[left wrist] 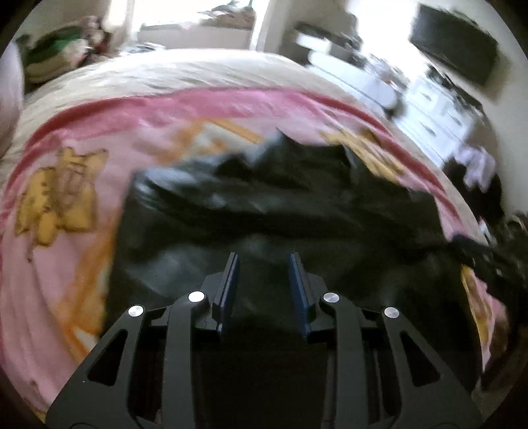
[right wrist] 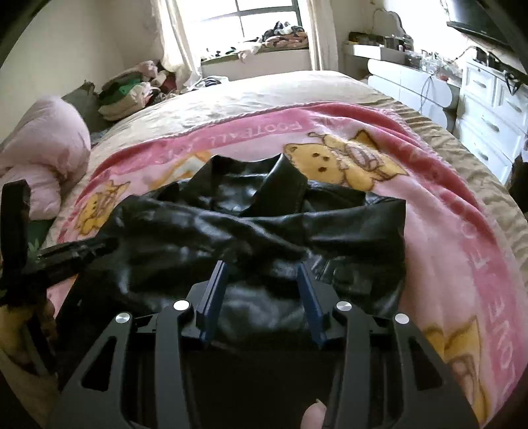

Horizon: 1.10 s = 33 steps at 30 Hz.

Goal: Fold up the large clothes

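Observation:
A black leather jacket (left wrist: 297,204) (right wrist: 264,214) lies crumpled on a pink blanket (left wrist: 66,264) (right wrist: 445,231) printed with yellow bears; its sleeves are folded across the body. My left gripper (left wrist: 264,260) hovers over the jacket's near part, its blue pads apart with nothing pinched between them. The left wrist view is blurred. My right gripper (right wrist: 261,269) stands just short of the crossed sleeve, jaws apart and pads bare. The left gripper (right wrist: 66,250) also shows at the left edge of the right wrist view, beside the jacket's left side. A person's fingertip (right wrist: 315,415) shows at the bottom.
The blanket covers a bed with a beige cover (right wrist: 264,89). A pink pillow (right wrist: 43,155) and a pile of clothes (right wrist: 132,89) sit at the far left. White drawers (right wrist: 488,109) line the right wall, and a window (right wrist: 264,23) is behind the bed.

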Motion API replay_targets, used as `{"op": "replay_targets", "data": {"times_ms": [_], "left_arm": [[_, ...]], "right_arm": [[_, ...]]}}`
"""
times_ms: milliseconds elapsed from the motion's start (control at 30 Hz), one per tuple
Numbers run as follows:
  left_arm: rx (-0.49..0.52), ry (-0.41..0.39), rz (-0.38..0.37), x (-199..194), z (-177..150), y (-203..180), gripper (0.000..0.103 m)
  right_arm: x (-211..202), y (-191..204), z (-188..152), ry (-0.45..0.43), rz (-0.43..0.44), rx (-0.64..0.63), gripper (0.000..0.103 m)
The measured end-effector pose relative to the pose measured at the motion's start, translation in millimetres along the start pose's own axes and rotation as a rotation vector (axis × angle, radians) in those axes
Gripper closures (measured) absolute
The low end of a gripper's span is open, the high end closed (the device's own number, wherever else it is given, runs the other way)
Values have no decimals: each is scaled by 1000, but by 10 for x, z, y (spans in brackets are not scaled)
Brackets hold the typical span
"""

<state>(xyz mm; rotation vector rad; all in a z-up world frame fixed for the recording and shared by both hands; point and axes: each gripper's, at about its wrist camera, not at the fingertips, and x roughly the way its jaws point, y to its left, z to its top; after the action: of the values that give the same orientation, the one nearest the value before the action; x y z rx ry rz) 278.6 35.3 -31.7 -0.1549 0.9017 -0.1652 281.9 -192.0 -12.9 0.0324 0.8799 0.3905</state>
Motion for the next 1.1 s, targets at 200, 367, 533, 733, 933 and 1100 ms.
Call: {"op": "replay_targets", "data": {"times_ms": [200,367,533,733,933,1100], "left_arm": [[40,107,16,372,-323,-106,80],[-27,112,-35,358,-276,2,79],[-7,109,-23,281,-263,-38,79],[0,88,-26,112,-265,-113,57],[32,63,-8,-97,-248,-232,31],[37,29,18,-271,-210,-273,9]], "right_arm": [[113,89,-244,54,-34,-47,57],[514,-31,-459,171,-101,-10,60],[341,44,-428,128,-97,5,53],[3,61,-429,51,-60,36,40],[-238,33,-441,7,-36,70,17],[-405,32,-453,-21,-37,80,8]]}}
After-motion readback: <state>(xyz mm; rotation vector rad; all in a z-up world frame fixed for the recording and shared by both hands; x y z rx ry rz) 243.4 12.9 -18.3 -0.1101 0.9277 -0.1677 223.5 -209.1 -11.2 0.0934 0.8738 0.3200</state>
